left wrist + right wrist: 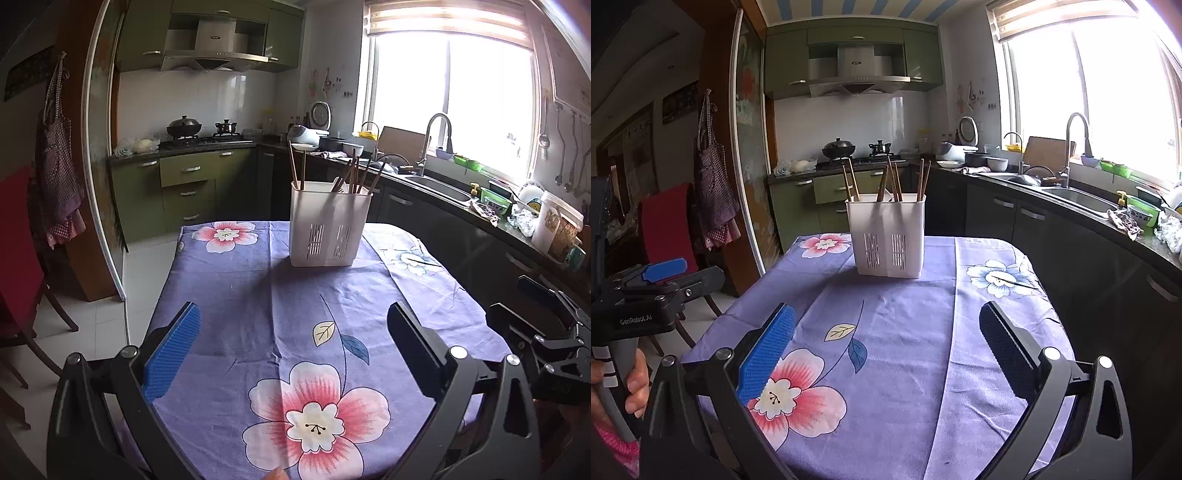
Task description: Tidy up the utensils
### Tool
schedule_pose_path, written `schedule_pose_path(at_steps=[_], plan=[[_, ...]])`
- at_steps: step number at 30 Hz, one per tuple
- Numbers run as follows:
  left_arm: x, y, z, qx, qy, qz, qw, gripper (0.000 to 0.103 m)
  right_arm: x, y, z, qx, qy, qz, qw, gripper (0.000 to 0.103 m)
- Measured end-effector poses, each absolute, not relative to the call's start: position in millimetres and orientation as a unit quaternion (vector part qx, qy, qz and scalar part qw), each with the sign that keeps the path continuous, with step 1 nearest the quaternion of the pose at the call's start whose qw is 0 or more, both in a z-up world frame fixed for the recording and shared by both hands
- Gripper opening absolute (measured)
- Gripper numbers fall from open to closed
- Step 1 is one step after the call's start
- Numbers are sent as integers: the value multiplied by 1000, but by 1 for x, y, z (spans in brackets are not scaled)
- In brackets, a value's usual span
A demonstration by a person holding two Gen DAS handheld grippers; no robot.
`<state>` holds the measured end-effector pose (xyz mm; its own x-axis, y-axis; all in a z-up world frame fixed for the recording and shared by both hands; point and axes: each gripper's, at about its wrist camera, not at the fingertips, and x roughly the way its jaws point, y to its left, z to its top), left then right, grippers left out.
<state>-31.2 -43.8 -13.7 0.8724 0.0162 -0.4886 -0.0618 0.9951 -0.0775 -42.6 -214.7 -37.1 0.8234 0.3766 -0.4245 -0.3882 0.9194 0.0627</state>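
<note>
A white slotted utensil holder [330, 225] [887, 238] stands upright on the far half of the table, with several brown chopsticks [352, 173] [892, 182] sticking out of its top. My left gripper [295, 325] hovers open over the near part of the purple floral tablecloth [258, 295], nothing between its fingers. My right gripper [886, 325] is likewise open and empty, well short of the holder. The left gripper's body [646, 295] shows at the left edge of the right wrist view, held by a hand [631, 384].
A kitchen counter with a sink [1078, 197], tap [436, 140] and clutter runs along the right. A stove with pots [201, 131] sits at the back. A red-covered chair [665, 229] and a hanging apron [59, 158] stand to the left of the table.
</note>
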Motion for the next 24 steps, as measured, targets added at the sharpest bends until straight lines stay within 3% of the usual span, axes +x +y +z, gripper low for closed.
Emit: schedule_pose_path(at_steps=[24], plan=[[-47, -52, -14, -35, 240, 5, 970, 96, -45, -211, -37, -12, 220, 212, 952, 98]])
